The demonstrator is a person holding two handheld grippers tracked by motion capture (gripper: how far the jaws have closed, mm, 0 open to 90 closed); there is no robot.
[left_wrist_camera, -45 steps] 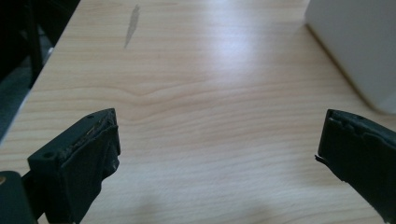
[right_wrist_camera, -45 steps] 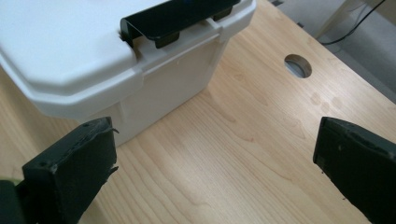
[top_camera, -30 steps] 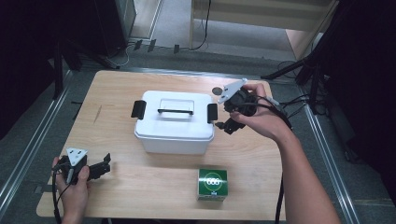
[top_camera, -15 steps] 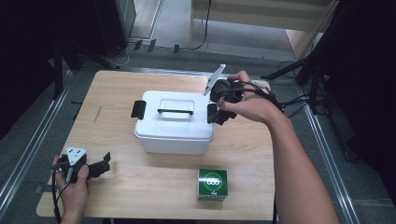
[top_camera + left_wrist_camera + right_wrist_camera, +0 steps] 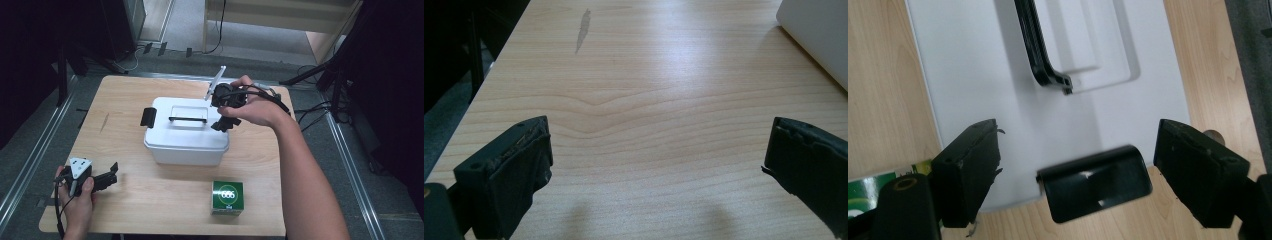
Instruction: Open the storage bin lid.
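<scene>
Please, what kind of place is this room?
Probably a lab or studio set up for recording, not a home. A bare wooden table stands between metal floor rails, with dark stands and loose cables around it.

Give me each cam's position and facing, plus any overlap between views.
High view: above the person's side, looking forward and down at the table; both forearms, left gripper, right gripper.
Left gripper view: low, along open fingers across bare wood.
Right gripper view: above the white box, looking down between open fingers at its black latch.
Shared: box and green carton, in the high and right gripper views.
</scene>
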